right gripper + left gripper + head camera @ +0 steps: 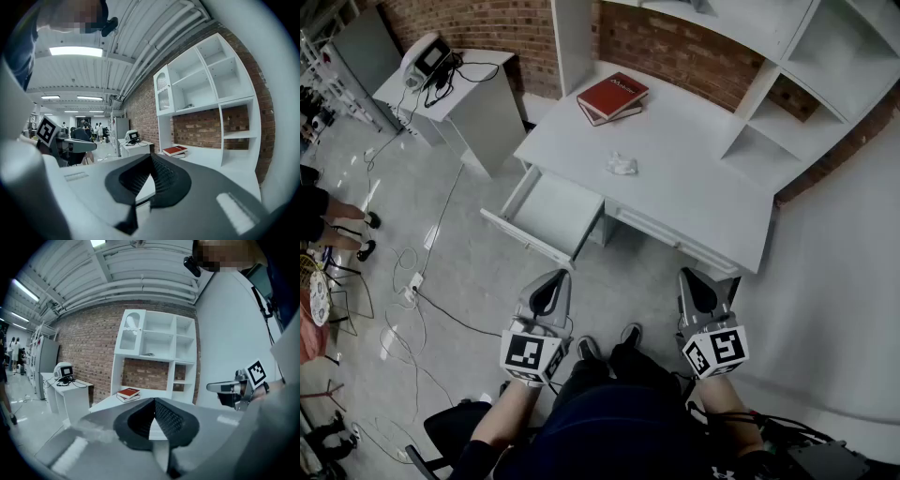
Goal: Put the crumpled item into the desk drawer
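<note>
Crumpled item (622, 165), white, lies on the top of the white desk (703, 187), about mid-surface, apart from everything else on it. Desk drawer (553, 208) is pulled open, near-left of the item and below the desk edge. Two red books (612, 97) are stacked at the far edge of the desk, well apart from the item. White shelf unit (787, 84) stands on the desk's right and far side against the brick wall (487, 23).

Left gripper (553, 281) and right gripper (696, 281) hang near the person, short of the desk and touching nothing. The left one is lined up with the drawer front, the right one with the desk's near right corner. Both sets of jaws are pressed together with nothing between them. Person's shoes (609, 345) are on the floor between the grippers.

Far left is a small white side table (473, 94) with a white device (427, 56) and cords on it. Cables (412, 286) trail over the floor on the left.

Only the head view shows the item and the drawer. The left gripper view shows its closed left gripper (153, 401), the books (128, 393), shelf unit (157, 341), side table (65, 390) and right gripper (236, 387). The right gripper view shows its closed right gripper (150, 157), the books (175, 150), left gripper (65, 143) and distant people (98, 129).
</note>
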### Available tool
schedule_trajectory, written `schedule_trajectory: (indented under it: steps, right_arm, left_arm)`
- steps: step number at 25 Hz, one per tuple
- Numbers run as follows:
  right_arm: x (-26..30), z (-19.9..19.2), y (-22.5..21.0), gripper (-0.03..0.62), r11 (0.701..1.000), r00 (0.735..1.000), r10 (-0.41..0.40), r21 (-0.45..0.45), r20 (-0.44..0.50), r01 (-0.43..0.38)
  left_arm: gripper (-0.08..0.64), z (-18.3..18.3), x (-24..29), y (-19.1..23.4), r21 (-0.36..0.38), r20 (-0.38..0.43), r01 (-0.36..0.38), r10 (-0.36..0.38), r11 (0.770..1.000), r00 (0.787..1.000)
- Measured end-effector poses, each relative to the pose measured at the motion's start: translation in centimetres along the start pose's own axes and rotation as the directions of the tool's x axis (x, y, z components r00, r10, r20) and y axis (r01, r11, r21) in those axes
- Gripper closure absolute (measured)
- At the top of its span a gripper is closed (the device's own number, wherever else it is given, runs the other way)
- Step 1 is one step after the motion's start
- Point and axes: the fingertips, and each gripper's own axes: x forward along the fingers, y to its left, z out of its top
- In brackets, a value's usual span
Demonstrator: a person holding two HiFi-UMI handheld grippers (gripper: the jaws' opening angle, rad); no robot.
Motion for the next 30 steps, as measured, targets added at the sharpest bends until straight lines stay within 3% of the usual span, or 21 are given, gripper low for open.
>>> schedule_trajectory:
  steps: [10,22,30]
  right_arm:
    - [0.1,0.5,0.9,0.592,1.0,1.0,-0.007,-0.017,0.029,0.007]
    - [-0.7,2.6,-3.1,0.591,0.999,0.994,0.039,-0.031,0.104,-0.035]
    - [-0.6,2.7,-5.1,0.59,0.997,0.988,0.083,-0.011,0.128,-0.082]
  left_arm:
    - [0.558,1.6,-1.7,0.6,0.048,0.034,-0.023,0.022,0.999,0.999]
    - [0.557,3.5,1.4,-3.7,0.068,0.052,-0.055,0.051,0.996,0.997]
    - [0.557,4.4,1.6,-5.1,0.067,0.056,-0.129,0.125,0.989,0.991]
